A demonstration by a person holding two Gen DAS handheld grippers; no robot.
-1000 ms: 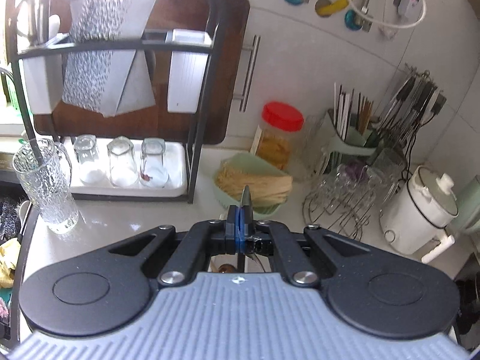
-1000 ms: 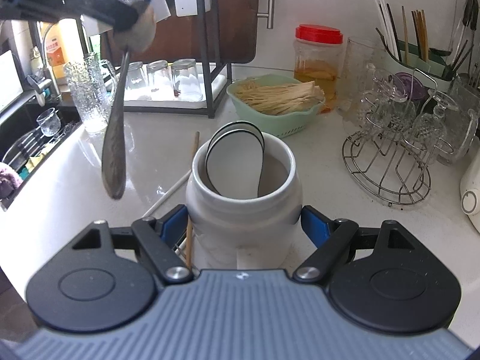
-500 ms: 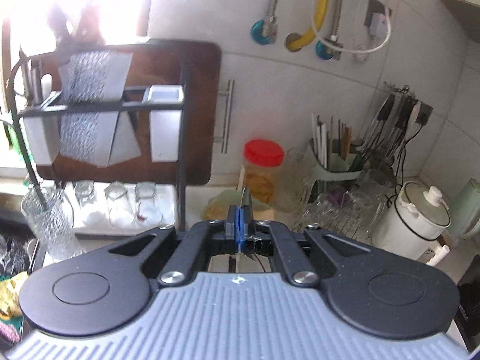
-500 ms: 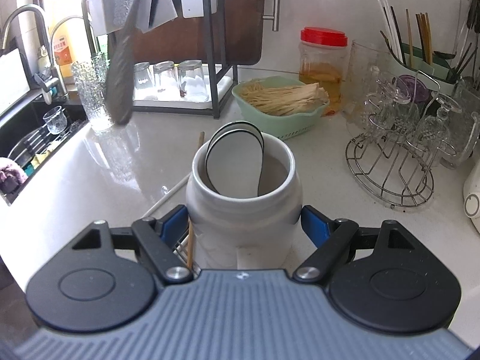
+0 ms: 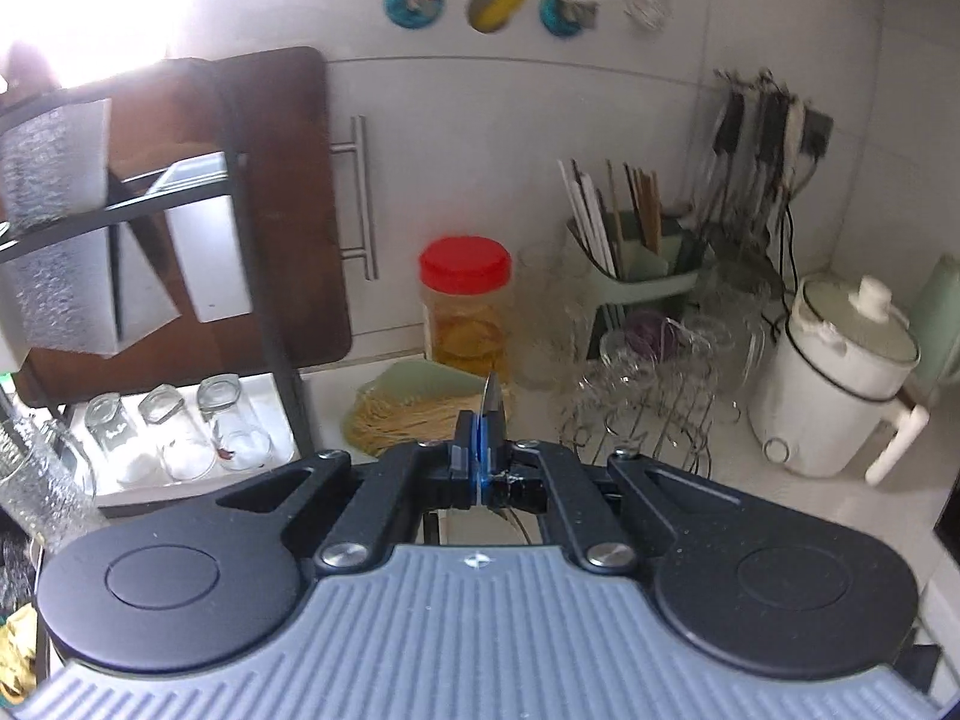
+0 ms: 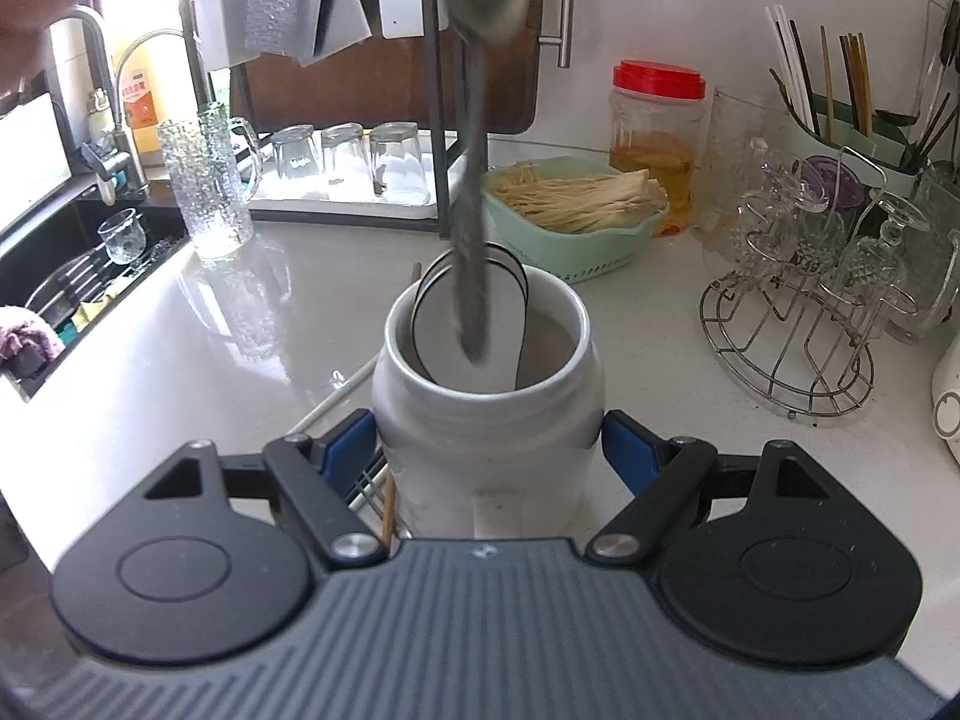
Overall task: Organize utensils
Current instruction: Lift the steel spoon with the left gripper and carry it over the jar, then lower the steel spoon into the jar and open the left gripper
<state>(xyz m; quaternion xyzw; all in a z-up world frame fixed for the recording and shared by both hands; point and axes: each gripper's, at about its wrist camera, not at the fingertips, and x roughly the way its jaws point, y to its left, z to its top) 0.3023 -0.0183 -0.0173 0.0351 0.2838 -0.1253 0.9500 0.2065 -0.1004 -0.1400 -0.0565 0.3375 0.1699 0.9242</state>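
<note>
Over one white jar (image 6: 487, 414) clamped by the right gripper (image 6: 487, 450), the left gripper (image 5: 480, 450) pinches one spoon (image 6: 471, 228).

Right gripper (image 6: 487, 450): blue pads pressed on both sides of a white ceramic jar (image 6: 486, 414).
Jar contents: a white black-rimmed spoon (image 6: 438, 330) is leaned inside.
Metal spoon (image 6: 471, 240): hung handle-down from above, tip seen at the jar mouth; blurred.
Countertop (image 6: 210, 354): chopsticks (image 6: 389, 501) are seen just left of the jar.

white crock (image 6: 489, 414), red-lidded jar (image 6: 657, 114), green basket (image 6: 576, 240)
</note>
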